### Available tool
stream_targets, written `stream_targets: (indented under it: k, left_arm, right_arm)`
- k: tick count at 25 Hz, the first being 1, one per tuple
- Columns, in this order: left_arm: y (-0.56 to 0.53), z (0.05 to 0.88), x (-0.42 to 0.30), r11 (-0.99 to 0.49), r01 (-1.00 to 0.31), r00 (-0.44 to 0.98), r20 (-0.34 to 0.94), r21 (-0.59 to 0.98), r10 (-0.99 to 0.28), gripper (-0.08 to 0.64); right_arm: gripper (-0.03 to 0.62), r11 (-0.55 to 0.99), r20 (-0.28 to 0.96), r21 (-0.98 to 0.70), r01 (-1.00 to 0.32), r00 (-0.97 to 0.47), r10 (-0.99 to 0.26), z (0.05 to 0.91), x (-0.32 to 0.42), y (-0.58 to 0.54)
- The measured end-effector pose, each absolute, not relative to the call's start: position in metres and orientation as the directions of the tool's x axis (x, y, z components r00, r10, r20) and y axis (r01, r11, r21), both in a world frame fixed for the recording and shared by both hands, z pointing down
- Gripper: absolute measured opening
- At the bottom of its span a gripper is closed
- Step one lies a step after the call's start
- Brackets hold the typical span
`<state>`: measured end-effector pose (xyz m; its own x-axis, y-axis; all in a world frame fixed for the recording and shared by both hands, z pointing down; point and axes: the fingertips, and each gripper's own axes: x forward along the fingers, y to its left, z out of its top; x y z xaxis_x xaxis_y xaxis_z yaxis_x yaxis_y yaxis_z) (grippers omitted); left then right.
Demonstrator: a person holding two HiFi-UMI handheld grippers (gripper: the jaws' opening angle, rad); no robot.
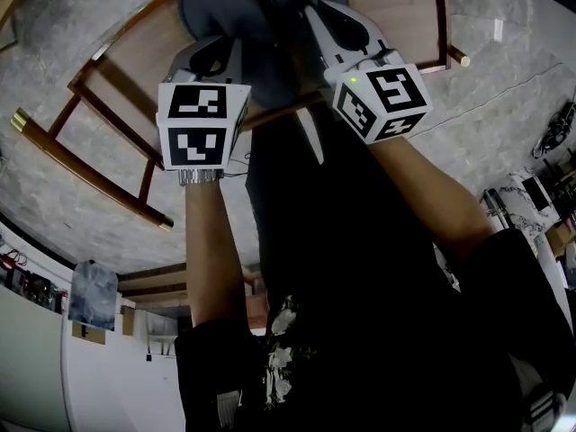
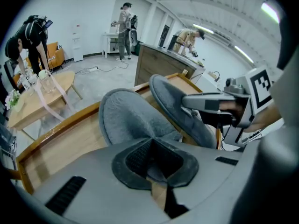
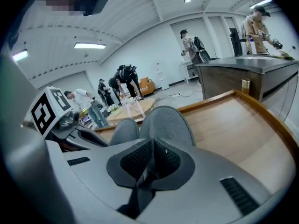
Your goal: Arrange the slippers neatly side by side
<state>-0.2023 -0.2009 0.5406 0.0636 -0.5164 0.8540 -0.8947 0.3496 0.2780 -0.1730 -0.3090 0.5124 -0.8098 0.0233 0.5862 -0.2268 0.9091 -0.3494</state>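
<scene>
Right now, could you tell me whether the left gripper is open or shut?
Shut on the left slipper: the left gripper has its pads pinching the slipper's grey rim, no gap between them.

The left gripper point(image 2: 153, 161) and right gripper point(image 3: 148, 166) have smooth grey shells and dark ribbed pads point(image 2: 138, 157). Each carries a white cube point(image 1: 202, 122) of black square markers. The right cube has a green light point(image 1: 354, 80). The person wears a black short-sleeved T-shirt point(image 1: 297, 372) with white print and a metal watchband point(image 1: 200, 176).

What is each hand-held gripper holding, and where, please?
The left hand-held gripper pinches the left slipper by its near end; the right hand-held gripper, the right slipper likewise.
</scene>
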Motion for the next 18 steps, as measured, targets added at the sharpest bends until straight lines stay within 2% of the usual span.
stream_targets:
  k: [7,14,18]
  left_arm:
    - [-0.208,0.544,-0.202,0.343,-0.895,0.067,0.844,0.287,-0.532,0.008]
    - [-0.209,0.548,-0.204,0.414,-0.838,0.06,0.815,0.355,-0.576,0.008]
    - [-0.213,0.549,-0.204,0.436,-0.813,0.068,0.807,0.385,-0.587,0.008]
  right_arm:
    - [0.015,0.926,0.607,-0.309,-0.216,-0.795,0.017,0.521,-0.177,-0.308]
    - [0.015,0.926,0.625,-0.286,-0.248,-0.781,-0.016,0.528,-0.179,-0.316]
    - [0.015,0.883,0.635,-0.343,-0.321,-0.772,-0.033,0.53,-0.183,-0.315]
